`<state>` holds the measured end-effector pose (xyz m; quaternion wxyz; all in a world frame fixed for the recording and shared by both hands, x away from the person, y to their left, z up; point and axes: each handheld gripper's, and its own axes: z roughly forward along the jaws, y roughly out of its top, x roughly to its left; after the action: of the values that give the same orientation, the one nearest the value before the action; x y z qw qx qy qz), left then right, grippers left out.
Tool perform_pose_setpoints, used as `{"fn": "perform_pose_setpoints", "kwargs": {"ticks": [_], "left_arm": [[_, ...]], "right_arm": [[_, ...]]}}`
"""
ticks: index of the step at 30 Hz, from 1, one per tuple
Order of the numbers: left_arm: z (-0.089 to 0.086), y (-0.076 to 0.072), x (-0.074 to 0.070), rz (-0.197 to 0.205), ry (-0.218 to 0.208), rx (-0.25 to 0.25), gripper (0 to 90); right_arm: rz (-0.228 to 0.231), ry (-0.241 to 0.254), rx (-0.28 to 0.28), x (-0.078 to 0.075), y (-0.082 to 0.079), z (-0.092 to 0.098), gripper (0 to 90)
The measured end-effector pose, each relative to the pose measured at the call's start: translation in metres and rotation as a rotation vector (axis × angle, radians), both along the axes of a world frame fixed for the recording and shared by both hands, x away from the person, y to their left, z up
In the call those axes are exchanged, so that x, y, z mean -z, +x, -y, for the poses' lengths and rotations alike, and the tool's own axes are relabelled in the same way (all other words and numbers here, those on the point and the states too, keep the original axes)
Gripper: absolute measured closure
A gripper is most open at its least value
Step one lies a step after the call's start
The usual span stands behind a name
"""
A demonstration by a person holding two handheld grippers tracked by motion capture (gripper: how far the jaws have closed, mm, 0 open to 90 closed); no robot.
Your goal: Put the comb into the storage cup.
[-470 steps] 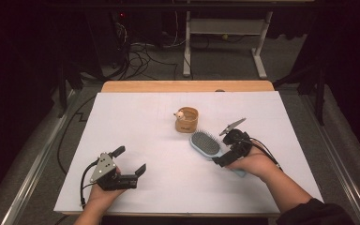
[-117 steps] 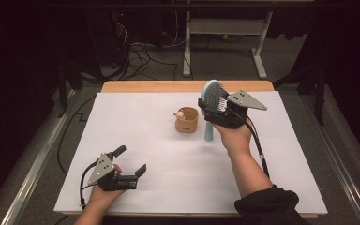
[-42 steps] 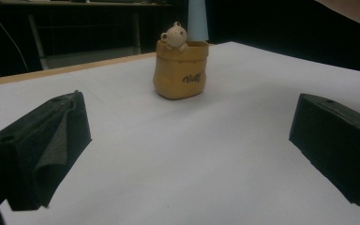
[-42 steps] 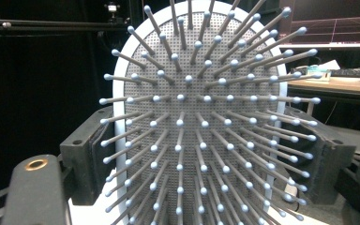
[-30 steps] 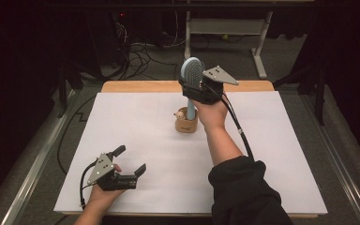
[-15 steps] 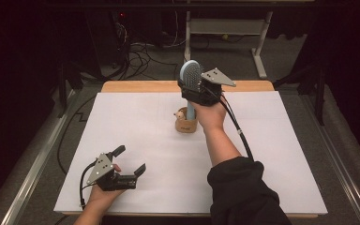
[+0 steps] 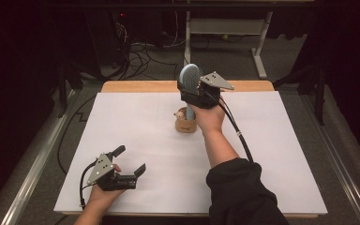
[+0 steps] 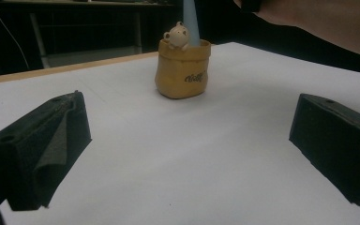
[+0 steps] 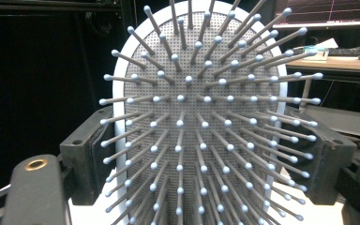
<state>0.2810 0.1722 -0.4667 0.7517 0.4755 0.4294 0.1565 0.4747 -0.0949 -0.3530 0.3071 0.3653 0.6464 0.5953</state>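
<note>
The brush (image 7: pixel 190 76) stands upright over the middle-back of the worktop (image 7: pixel 136 117), head up, its pale blue handle running straight down into the little yellow pot (image 7: pixel 185 124). From the left tongs' view that handle (image 8: pixel 190 23) plainly sits inside the pot's (image 8: pixel 183 70) mouth, right behind the small bear figure (image 8: pixel 176 35) perched on the rim; whether the tip touches the bottom, can't tell. The right tongs (image 7: pixel 198 93) pinch the brush at the head, and their own view is all bristles (image 9: pixel 201 122), a black jaw pressed against each side of the oval. The hand (image 7: pixel 210 118) sits just behind the pot, sleeve (image 7: pixel 241 192) reaching in from the near edge. Over at the near left corner, well apart from the pot, the left tongs (image 7: pixel 131 161) rest low on the white sheet in the other hand (image 7: pixel 102 197), spread wide, nothing between them but bare worktop.
</note>
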Motion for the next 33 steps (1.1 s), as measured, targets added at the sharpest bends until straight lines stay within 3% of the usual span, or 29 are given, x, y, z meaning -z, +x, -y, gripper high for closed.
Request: {"fn": "perform_pose_setpoints", "kwargs": {"ticks": [7, 26, 33], "left_arm": [[0.0, 0.0, 0.0, 0.0, 0.001, 0.0, 0.2], [0.001, 0.0, 0.0, -0.002, -0.002, 0.002, 0.2], [0.001, 0.0, 0.001, -0.003, -0.001, 0.002, 0.2]], "right_arm": [[0.005, 0.006, 0.007, 0.005, 0.0, 0.0, 20.5], [-0.03, 0.017, 0.015, 0.02, 0.001, 0.007, 20.5], [-0.053, 0.041, 0.023, 0.025, 0.001, 0.011, 20.4]]}}
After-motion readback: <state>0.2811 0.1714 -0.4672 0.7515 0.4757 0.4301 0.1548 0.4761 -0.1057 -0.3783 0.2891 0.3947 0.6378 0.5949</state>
